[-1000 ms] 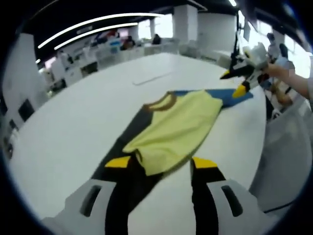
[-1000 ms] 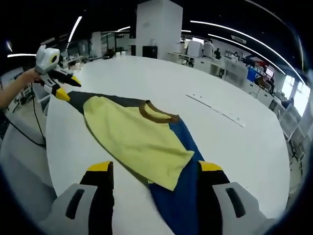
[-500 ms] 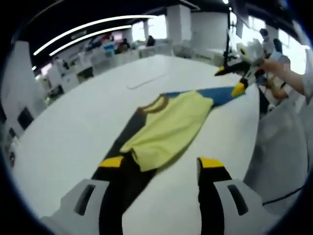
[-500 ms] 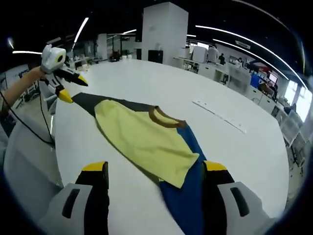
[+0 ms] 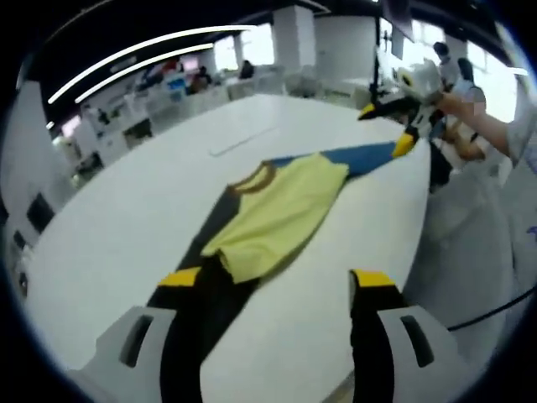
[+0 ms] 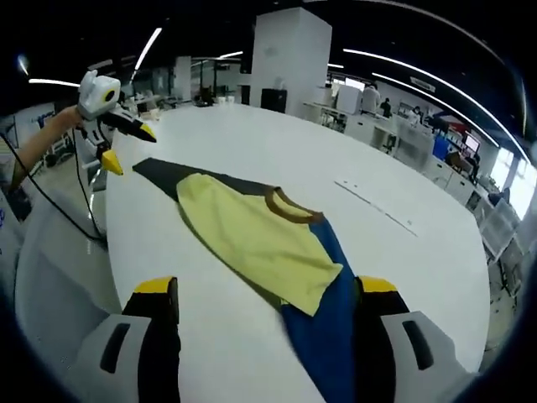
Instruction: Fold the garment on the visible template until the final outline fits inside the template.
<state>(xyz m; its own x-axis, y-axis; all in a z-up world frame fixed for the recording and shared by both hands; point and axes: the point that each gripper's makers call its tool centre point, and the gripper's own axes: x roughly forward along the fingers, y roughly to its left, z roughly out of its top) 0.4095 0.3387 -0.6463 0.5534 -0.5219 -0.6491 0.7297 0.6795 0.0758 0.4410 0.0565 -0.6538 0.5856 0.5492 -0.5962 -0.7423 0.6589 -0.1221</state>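
Both of your grippers have pulled back and up from the garment over the last second, so the cloth now sits smaller and farther off in each view while the garment itself has not shifted on the counter.

Your left gripper [image 5: 277,281] hangs above the near end with its jaws spread wide and nothing between them; your right gripper [image 6: 266,290] is the same, wide open and empty over the opposite end. Each also shows high in the other's view, clear of the cloth. The garment [image 5: 273,206] lies as a long narrow strip: a yellow body with a brown collar [image 6: 290,206], a black sleeve [image 6: 168,175] running toward one edge of the white counter [image 5: 126,227] and a blue sleeve [image 6: 323,323] toward the other. I can't make out a template outline in either view.

The likely trouble is those sleeves. As I read it, they reach well past the body, and the blue one ends near the counter edge, so a careless drag could tip it over the side. Lifting a sleeve too high would probably pull the yellow fold open. Pinching two layers at once could bunch the collar end and widen the outline. Grip only the sleeve tip, fold it low across the body.
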